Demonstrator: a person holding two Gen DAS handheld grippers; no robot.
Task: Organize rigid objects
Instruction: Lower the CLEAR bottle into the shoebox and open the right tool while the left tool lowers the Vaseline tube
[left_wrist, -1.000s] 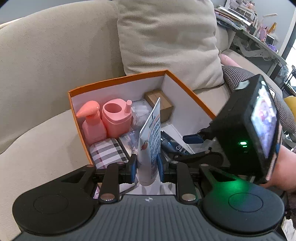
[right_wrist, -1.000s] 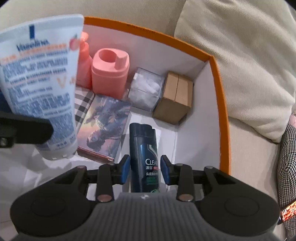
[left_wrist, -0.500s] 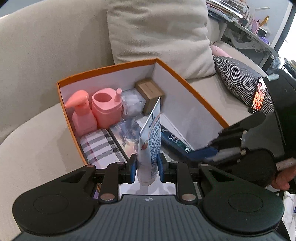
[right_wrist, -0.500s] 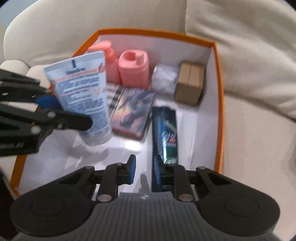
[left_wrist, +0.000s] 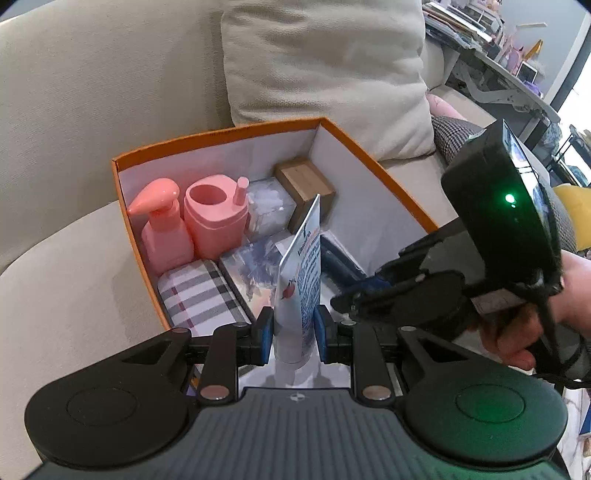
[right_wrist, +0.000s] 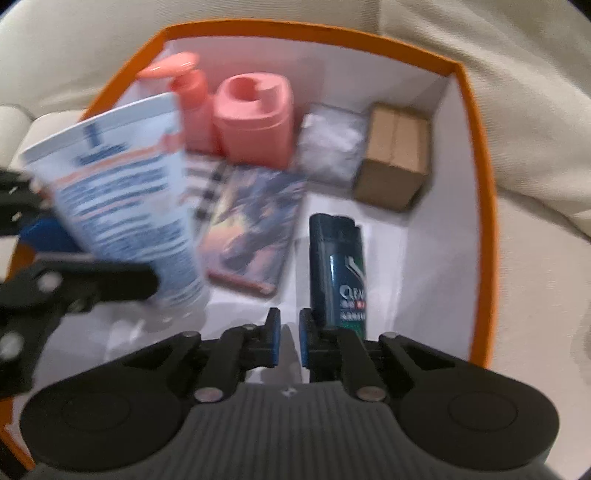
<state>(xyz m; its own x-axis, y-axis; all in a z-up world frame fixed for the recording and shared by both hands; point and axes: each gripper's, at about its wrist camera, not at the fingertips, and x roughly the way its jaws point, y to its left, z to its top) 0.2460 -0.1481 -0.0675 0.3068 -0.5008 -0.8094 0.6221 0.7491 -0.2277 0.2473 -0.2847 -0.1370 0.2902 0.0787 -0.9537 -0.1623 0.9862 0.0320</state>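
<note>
An orange box (left_wrist: 373, 158) with white inner walls sits on a beige sofa (left_wrist: 74, 92), in front of a cushion (left_wrist: 325, 62). Along its far wall, from the left, stand a pink pump bottle (left_wrist: 164, 229), a pink container (left_wrist: 216, 216), a clear packet (left_wrist: 269, 206) and a small brown carton (left_wrist: 306, 184) in the right corner. In front of the pink pair a plaid pouch (left_wrist: 201, 295) lies flat, with a picture-covered book (right_wrist: 255, 229) just beside it on the right. To the right of the book a dark shampoo bottle (right_wrist: 338, 273) lies on the box floor, lengthwise toward the carton.

The left hand-held gripper (left_wrist: 294, 330) is clamped on a white lotion tube (left_wrist: 301, 280), holding it upright over the near part of the box, cap end down. In the right wrist view the tube (right_wrist: 122, 214) appears tilted and blurred, above the plaid pouch.

The right hand-held gripper (right_wrist: 289, 343) has its blue pads set narrow with only a slim gap, nothing between them; it hovers just left of the shampoo bottle's near end, over the white floor. In the left wrist view it reaches into the box from the right side (left_wrist: 354, 301).
</note>
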